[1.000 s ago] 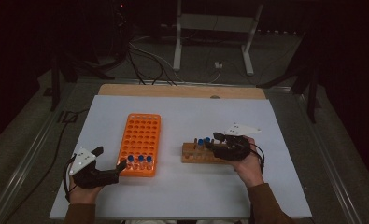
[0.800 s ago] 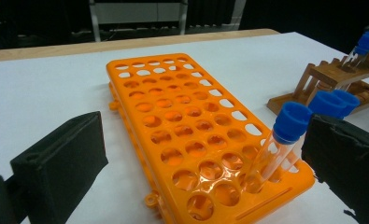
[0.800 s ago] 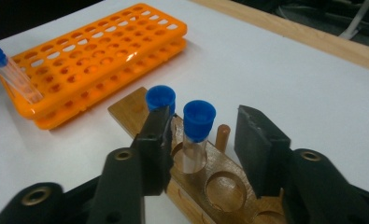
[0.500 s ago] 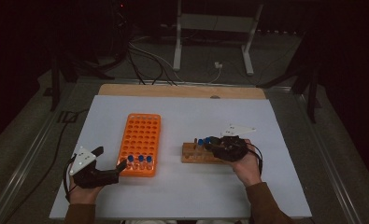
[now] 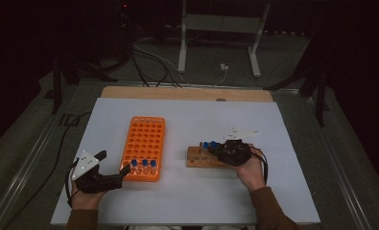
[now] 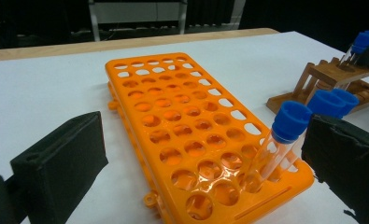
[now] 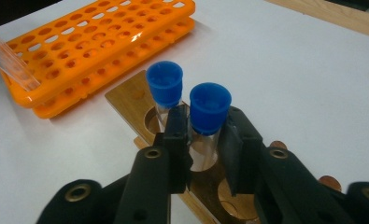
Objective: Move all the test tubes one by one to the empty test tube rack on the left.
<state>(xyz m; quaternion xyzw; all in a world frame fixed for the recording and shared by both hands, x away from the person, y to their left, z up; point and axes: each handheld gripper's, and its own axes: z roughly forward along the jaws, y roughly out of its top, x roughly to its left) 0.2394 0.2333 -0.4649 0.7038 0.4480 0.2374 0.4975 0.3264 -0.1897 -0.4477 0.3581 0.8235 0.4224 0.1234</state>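
Observation:
An orange tube rack lies left of centre with three blue-capped tubes in its near row. My left gripper stands open at the rack's near left corner; in the left gripper view its jaws flank the rack, and the nearest tube leans beside the right jaw. A small wooden rack sits to the right. My right gripper is shut on a blue-capped tube standing in the wooden rack. A second capped tube stands just behind it.
A white sheet covers the table, with a wooden strip along its far edge. Cables and a metal stand lie on the floor beyond. Dark floor surrounds the table.
The right gripper has settled slightly lower and closer over the wooden rack. The left gripper has stayed in place.

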